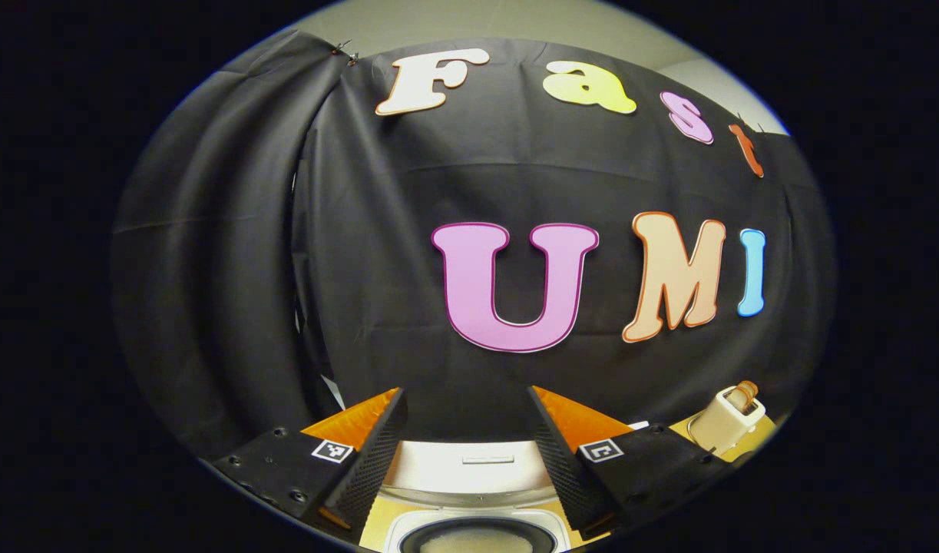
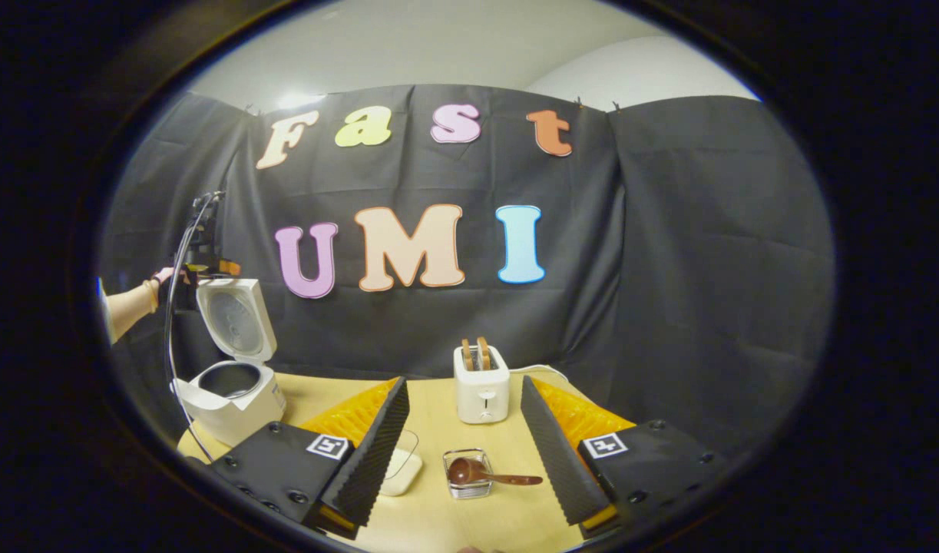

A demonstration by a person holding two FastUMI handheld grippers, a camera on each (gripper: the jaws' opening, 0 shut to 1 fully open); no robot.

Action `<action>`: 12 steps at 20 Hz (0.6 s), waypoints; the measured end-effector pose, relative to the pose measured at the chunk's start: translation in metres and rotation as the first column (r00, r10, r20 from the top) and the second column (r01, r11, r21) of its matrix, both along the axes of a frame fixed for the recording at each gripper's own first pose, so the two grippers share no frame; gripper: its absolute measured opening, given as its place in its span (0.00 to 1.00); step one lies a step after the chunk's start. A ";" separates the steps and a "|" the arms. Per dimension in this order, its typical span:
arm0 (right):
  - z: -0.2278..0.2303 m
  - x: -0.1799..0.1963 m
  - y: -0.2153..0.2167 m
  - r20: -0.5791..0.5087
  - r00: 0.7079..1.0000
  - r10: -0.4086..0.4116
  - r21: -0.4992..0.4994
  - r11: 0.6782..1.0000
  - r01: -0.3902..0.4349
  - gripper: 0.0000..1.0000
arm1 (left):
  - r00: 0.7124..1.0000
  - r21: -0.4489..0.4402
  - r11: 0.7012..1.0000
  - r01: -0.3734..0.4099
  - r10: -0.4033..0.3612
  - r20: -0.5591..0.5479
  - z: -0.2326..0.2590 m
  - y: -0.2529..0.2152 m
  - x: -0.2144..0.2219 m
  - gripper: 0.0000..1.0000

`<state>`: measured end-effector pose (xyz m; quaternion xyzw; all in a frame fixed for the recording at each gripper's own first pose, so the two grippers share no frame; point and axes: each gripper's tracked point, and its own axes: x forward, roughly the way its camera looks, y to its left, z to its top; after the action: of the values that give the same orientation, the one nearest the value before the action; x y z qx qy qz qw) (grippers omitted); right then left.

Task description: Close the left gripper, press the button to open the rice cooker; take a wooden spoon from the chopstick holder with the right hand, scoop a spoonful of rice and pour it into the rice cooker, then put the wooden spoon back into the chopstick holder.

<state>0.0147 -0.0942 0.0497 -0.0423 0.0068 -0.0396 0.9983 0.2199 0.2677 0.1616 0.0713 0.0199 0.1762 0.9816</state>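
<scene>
The white rice cooker (image 2: 235, 395) stands at the table's left with its lid (image 2: 237, 319) swung up and the pot bare. The left gripper (image 2: 204, 265), held by a hand, hovers above that lid. In the left gripper view, my left gripper (image 1: 465, 392) is open over the raised lid (image 1: 469, 465) and the pot (image 1: 469, 541). A wooden spoon (image 2: 484, 475) lies with its bowl in a clear square holder (image 2: 469, 490), handle pointing right. My right gripper (image 2: 463, 380) is open above and short of it, holding nothing. A white dish of rice (image 2: 406, 465) sits partly behind one finger.
A white toaster (image 2: 481, 384) with bread slices stands mid-table behind the holder; it appears again as the toaster (image 1: 726, 418) at the right. A cable (image 2: 170, 346) hangs from the left gripper past the cooker. The wooden table (image 2: 438, 415) ends at the black cloth wall.
</scene>
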 end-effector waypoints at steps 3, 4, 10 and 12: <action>-0.008 -0.003 -0.003 -0.016 1.000 0.000 -0.002 1.000 0.000 0.96 | 1.000 -0.007 1.000 -0.017 0.017 0.001 -0.004 0.005 0.001 0.88; -0.009 -0.004 -0.004 -0.020 1.000 0.001 0.002 1.000 -0.001 0.96 | 1.000 -0.012 1.000 -0.014 0.014 -0.012 -0.008 0.002 -0.001 0.87; -0.010 -0.005 -0.003 -0.013 1.000 0.024 0.029 0.999 -0.023 0.95 | 1.000 0.009 1.000 -0.013 0.013 -0.002 -0.010 -0.008 -0.021 0.90; -0.010 -0.005 -0.003 -0.010 0.999 0.034 0.019 0.999 -0.034 0.95 | 1.000 0.020 1.000 -0.009 0.009 0.020 -0.013 -0.013 -0.032 0.88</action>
<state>0.0097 -0.0969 0.0402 -0.0330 0.0115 -0.0222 0.9991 0.1879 0.2544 0.1487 0.0792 0.0086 0.1817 0.9801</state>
